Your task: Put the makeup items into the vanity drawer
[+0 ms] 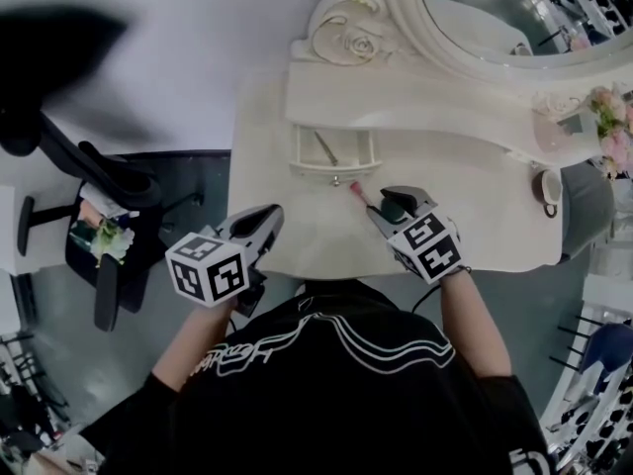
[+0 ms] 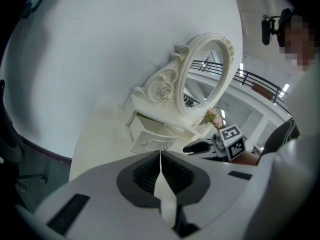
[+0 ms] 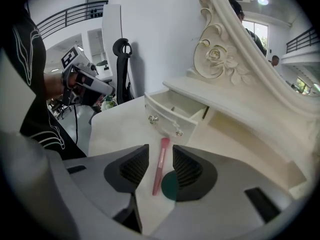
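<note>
The small white vanity drawer (image 1: 333,153) stands pulled open, with a thin stick-like item (image 1: 326,147) lying inside. A pink makeup brush (image 1: 358,194) lies on the tabletop just in front of the drawer. My right gripper (image 1: 389,206) hovers over it, open. In the right gripper view the brush (image 3: 160,165) shows in the gap between the jaws, touched by neither, with the drawer (image 3: 172,115) beyond. A dark green round thing (image 3: 169,185) lies partly hidden under the right jaw. My left gripper (image 1: 267,218) is at the table's front left, shut and empty (image 2: 160,156).
An ornate oval mirror (image 1: 495,28) on a raised white shelf (image 1: 425,107) backs the vanity. Pink flowers (image 1: 611,127) and a small round container (image 1: 549,188) sit at the right end. A black office chair (image 1: 99,236) stands on the floor to the left.
</note>
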Action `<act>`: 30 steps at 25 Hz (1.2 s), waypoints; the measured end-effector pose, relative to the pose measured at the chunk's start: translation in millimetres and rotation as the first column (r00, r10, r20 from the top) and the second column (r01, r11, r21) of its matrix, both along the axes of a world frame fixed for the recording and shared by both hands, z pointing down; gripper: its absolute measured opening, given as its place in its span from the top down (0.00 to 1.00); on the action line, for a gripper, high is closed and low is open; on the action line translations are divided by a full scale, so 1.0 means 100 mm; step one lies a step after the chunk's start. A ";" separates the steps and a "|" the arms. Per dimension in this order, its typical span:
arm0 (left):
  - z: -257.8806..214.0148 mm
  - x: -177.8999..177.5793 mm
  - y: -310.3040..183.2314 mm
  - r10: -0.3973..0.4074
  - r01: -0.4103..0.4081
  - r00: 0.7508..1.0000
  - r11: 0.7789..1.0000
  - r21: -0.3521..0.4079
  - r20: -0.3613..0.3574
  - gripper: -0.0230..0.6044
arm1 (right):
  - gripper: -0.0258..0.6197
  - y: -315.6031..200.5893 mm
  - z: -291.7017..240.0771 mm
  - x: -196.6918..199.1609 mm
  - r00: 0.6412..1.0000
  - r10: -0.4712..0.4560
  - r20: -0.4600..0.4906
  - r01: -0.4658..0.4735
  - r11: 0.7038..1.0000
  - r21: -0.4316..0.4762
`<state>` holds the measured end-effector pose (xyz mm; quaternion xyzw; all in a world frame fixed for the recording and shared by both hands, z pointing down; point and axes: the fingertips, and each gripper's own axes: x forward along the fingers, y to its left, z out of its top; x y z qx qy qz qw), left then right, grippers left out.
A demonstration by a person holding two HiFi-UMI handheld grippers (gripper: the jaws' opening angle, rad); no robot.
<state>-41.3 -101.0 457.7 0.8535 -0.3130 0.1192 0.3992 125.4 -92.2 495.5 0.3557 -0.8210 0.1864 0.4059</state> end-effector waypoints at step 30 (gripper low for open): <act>0.05 -0.11 0.12 -0.032 0.033 0.999 0.999 -0.016 0.018 0.92 | 0.84 0.13 0.53 -0.01 0.999 0.020 -0.026 -0.023 0.991 -0.133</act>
